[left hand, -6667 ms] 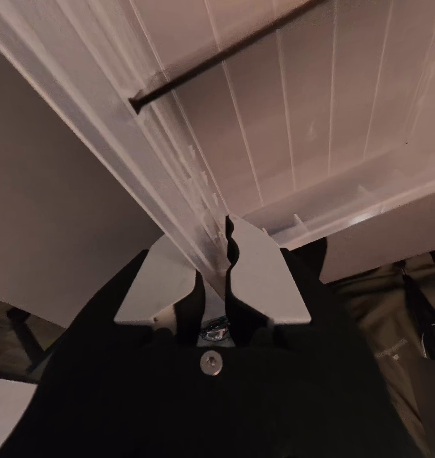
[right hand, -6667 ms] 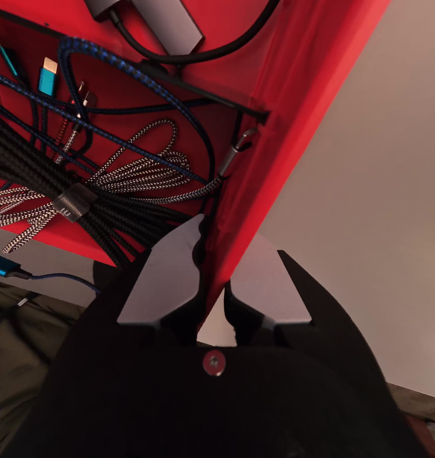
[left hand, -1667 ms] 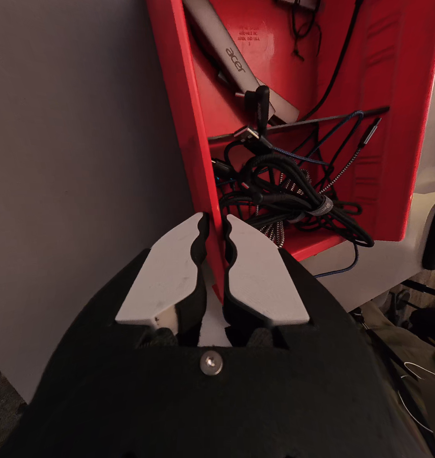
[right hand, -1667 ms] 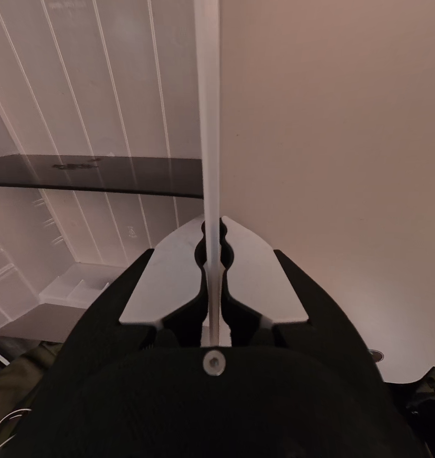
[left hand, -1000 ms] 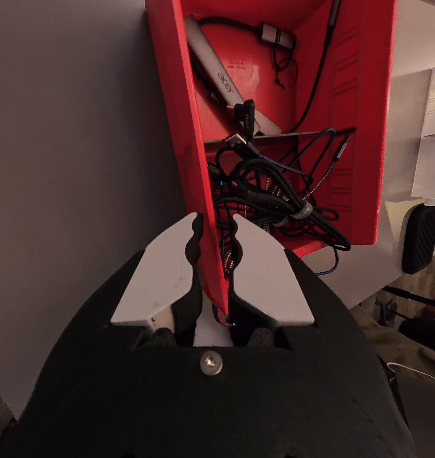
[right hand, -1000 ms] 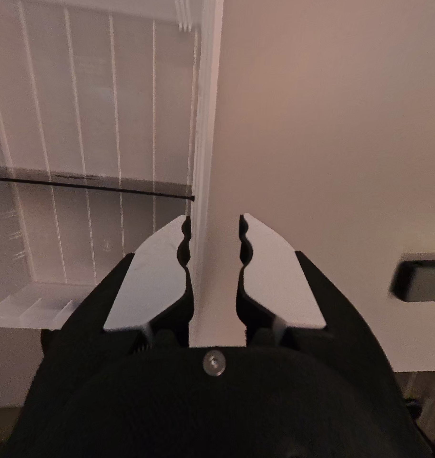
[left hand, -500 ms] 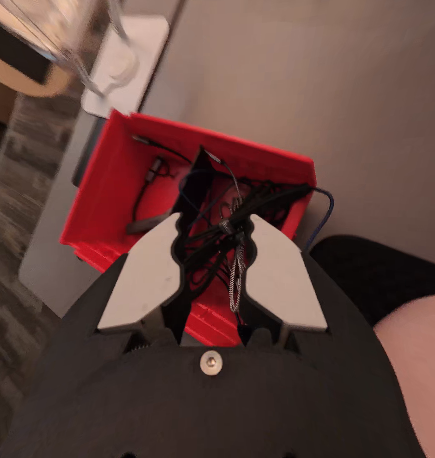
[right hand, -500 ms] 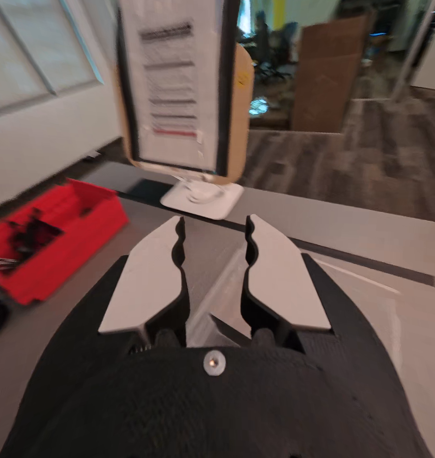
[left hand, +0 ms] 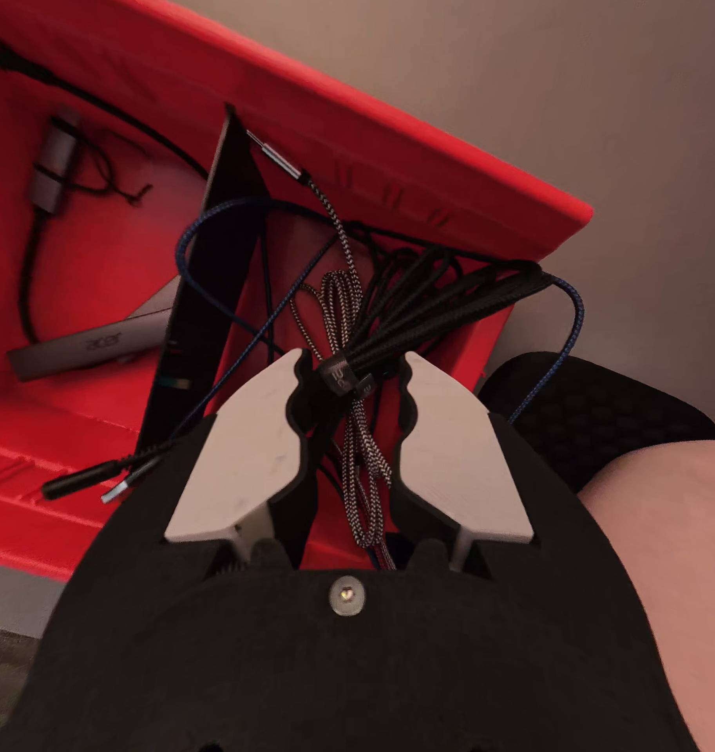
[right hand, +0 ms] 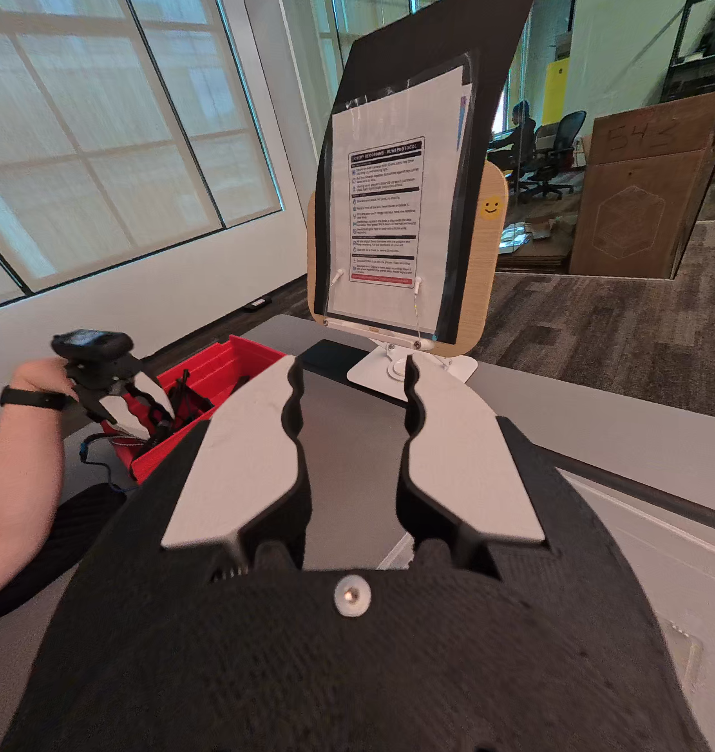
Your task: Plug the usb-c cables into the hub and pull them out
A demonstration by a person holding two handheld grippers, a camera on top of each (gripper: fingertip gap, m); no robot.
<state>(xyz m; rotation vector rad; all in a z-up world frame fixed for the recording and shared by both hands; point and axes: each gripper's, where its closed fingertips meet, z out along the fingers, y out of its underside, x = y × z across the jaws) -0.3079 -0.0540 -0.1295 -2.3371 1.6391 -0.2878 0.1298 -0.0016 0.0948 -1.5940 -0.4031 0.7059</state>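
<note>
Inside the red bin [left hand: 408, 171], left gripper [left hand: 351, 360] gaping around the strapped cable bundle [left hand: 392, 325], likely for lifting; beside the bin, right gripper [right hand: 349, 362] parted, empty.

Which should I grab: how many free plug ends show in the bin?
3: a silver plug at the divider's top; a black plug and a silver-tipped plug together at the near wall. The bundle may hide more.
</note>
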